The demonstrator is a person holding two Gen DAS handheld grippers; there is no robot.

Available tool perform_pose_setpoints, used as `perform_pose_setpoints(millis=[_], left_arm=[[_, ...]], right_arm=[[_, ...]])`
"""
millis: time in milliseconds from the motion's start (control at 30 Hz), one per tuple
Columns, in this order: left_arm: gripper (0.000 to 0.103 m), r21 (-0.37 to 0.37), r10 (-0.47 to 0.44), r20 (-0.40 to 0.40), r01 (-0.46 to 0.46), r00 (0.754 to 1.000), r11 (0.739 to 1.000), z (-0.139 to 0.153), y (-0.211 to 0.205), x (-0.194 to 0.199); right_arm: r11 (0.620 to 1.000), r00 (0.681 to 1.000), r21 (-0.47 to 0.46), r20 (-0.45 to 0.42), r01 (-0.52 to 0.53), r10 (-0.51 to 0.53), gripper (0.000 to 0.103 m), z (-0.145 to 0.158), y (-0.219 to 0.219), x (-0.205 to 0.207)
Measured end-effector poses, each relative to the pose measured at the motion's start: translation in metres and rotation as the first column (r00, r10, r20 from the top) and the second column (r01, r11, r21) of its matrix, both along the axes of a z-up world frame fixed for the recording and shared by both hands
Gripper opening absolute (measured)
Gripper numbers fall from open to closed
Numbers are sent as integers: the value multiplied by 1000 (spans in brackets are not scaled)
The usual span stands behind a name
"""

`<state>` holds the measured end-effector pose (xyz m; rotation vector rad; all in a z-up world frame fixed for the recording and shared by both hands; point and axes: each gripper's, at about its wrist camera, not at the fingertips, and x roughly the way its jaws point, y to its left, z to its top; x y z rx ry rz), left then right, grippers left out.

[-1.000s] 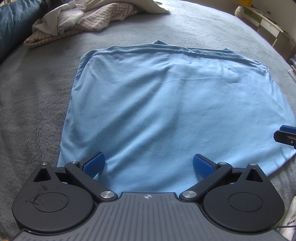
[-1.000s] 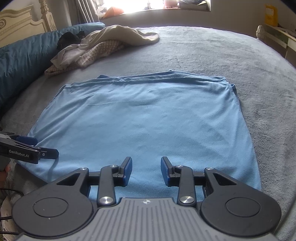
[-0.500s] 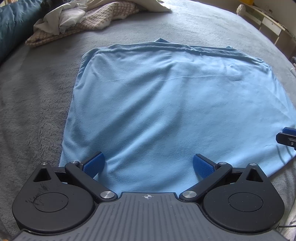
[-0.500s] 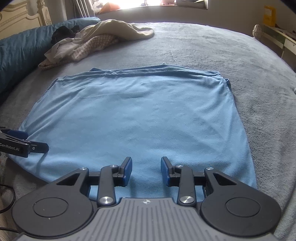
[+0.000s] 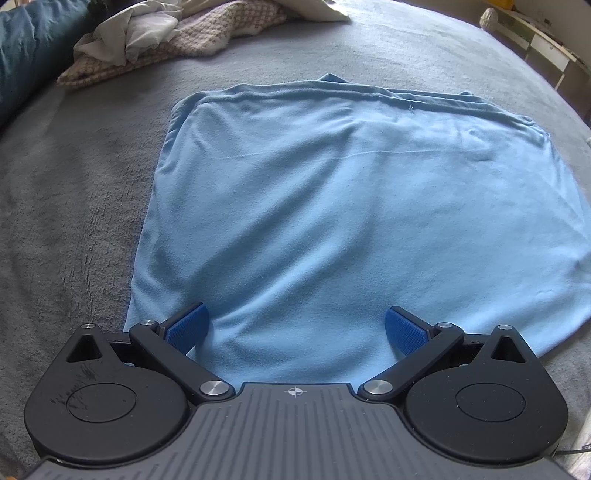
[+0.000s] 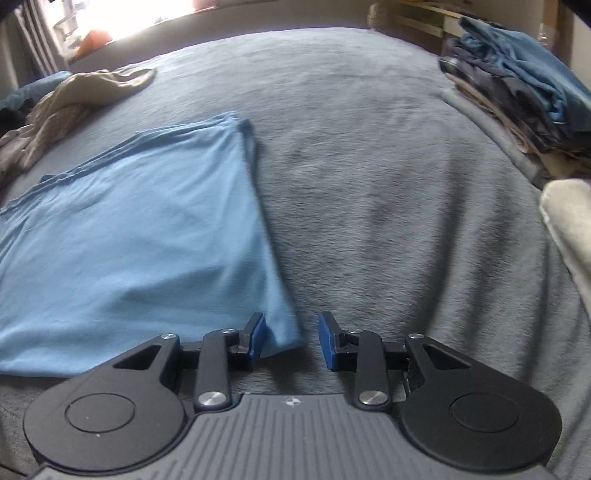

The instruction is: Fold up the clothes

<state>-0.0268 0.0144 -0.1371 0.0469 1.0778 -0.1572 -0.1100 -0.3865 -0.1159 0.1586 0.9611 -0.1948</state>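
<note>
Soft daylight is admitted through a blown-out window [image 6: 136,22] at the top left of the right view, which is smeared by motion blur; fisheye curvature is seen at all edges

A folded shirt on a bed, with piles of clothes around it

The folded shirt [image 5: 332,221] lies flat on the bed cover [image 6: 369,166]. Behind it to the left sits a heap of loose clothes [image 5: 166,40], well apart from it. To the right, at the bed's edge, stands a stack of folded clothes [image 6: 517,92]. The shirt's near right corner lies between the right gripper [image 6: 291,338] tips.
</note>
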Motion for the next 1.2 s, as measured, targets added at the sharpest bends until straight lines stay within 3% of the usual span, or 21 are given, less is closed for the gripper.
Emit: perform_pose_setpoints(millis=[100,200,267,433,600,733,800,933,1067,1200], left_arm=[[103,6,0,4,0,1000,1000,1,0,-1],[103,4,-11,22,10,1000,1000,5,-1,-4],[103,-23,-62,80,64,995,998,14,-4,-10],[103,-12,-192,267,202,944,979,29,-15,-17],[93,-51,-132,269,151,954,987,10,-1,3],[62,-59,-82,287,103,954,993,3,18,4],[52,-26,-52,290,62,956,998,0,31,6],[51,5,63,305,-68,950,998,1,69,11],[50,1,153,348,-163,925,987,12,99,16],[50,-39,42,409,-28,912,999,27,75,21]], right_arm=[[1000,999,-18,34,15,-14,33,8,2,-1],[999,995,-38,94,-34,38,33,19,16,2],[995,988,-35,126,-91,94,33,25,29,10],[977,969,12,137,-211,207,33,25,61,37],[957,952,46,131,-285,277,33,12,85,56],[959,955,46,120,-280,273,33,3,83,60],[965,961,35,106,-259,254,31,0,75,61],[982,978,3,91,-188,187,29,1,46,61],[993,987,-21,101,-120,122,29,11,22,63],[986,973,-16,155,-169,169,29,20,31,77]])
